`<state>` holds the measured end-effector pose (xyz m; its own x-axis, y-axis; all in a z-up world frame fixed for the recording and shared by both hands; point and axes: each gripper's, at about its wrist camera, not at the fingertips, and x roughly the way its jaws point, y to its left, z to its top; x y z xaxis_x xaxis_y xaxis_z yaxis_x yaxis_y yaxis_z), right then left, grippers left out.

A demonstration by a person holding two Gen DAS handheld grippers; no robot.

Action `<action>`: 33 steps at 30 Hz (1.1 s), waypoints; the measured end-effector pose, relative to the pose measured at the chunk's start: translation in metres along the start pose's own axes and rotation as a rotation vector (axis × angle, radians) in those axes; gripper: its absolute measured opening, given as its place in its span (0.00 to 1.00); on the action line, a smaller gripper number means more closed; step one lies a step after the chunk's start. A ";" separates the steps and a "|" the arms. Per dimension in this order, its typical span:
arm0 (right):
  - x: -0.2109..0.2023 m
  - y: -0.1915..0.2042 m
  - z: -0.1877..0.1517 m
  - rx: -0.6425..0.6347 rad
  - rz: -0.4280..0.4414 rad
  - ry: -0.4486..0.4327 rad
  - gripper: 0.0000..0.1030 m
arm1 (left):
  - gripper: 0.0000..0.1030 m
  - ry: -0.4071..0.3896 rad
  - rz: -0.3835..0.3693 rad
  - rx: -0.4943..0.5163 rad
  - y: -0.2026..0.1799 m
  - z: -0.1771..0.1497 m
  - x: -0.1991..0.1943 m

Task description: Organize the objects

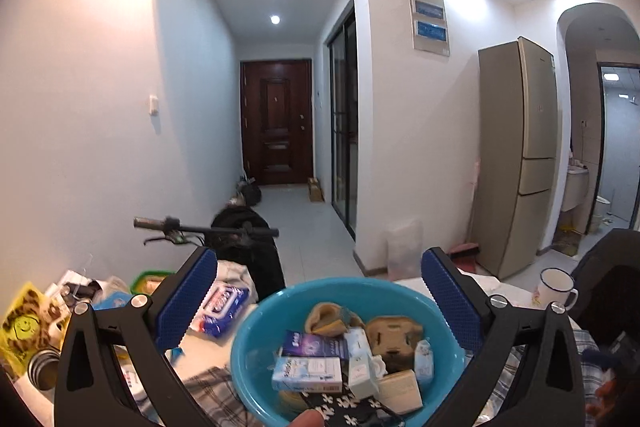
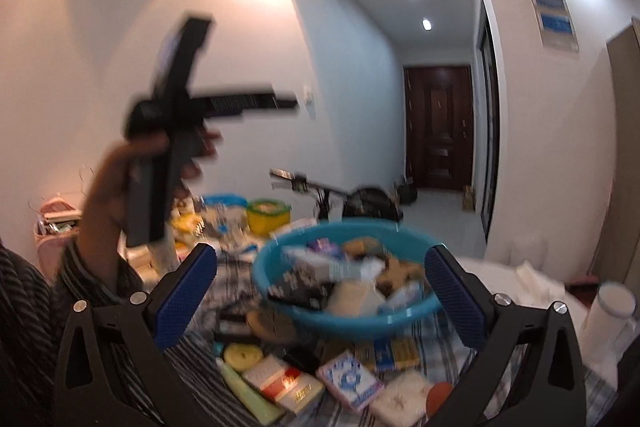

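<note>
Left gripper [image 1: 316,301]: seen in the left wrist view with its jaws spread wide and nothing held between the blue pads; it is raised above the teal basin. In the right wrist view it is seen from outside, blurred, held up in a hand [image 2: 132,167] at the left.

Right gripper [image 2: 320,285]: jaws spread wide, nothing gripped; the basin is framed between the two blue pads.

Teal basin [image 1: 256,327]: set on a checked cloth [image 1: 208,383] that covers the surface. It is filled with small things: a purple-and-white packet [image 1: 314,345], a pale blue-and-white pack [image 1: 306,373], white boxes, a brown soft item [image 1: 394,337] and a black cloth with white crosses [image 1: 340,403] draped over the near rim.

Items in front of the basin, right wrist view: a red-and-white box [image 2: 282,383], a blue-and-white pack [image 2: 352,379], a yellow roll [image 2: 242,355], a pale green tube [image 2: 248,393] and a white pack [image 2: 400,397] are laid on the cloth, near one another. Details are softened by motion blur.

Left of the basin, left wrist view: a blue-and-red wipes pack [image 1: 222,309] is lying on the surface just beside the basin; a yellow patterned bag [image 1: 24,325] is further left.

White enamel mug [image 1: 554,287]: standing upright to the right of the basin, apart from it.

Fingertip [image 1: 306,419]: visible at the bottom edge of the left wrist view.

Background: a hallway with a dark wooden door [image 1: 276,123], a tall fridge [image 1: 516,155] on the right, and a bicycle handlebar [image 1: 200,227] behind the surface.
</note>
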<state>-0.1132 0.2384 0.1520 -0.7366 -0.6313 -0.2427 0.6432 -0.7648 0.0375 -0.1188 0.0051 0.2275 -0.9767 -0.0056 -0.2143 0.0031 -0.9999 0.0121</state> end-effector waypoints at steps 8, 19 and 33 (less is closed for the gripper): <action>0.036 -0.040 -0.052 0.099 -0.071 0.102 1.00 | 1.00 -0.031 -0.026 0.110 -0.030 -0.003 -0.013; 0.041 -0.050 -0.057 0.154 -0.091 0.131 1.00 | 1.00 0.043 -0.102 0.082 -0.052 -0.008 -0.007; 0.052 -0.037 -0.061 0.099 -0.040 0.176 1.00 | 1.00 0.119 -0.187 0.033 -0.023 -0.044 -0.049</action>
<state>-0.1627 0.2423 0.0793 -0.7075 -0.5745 -0.4116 0.5840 -0.8032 0.1174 -0.0618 0.0275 0.1949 -0.9273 0.1771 -0.3299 -0.1851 -0.9827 -0.0072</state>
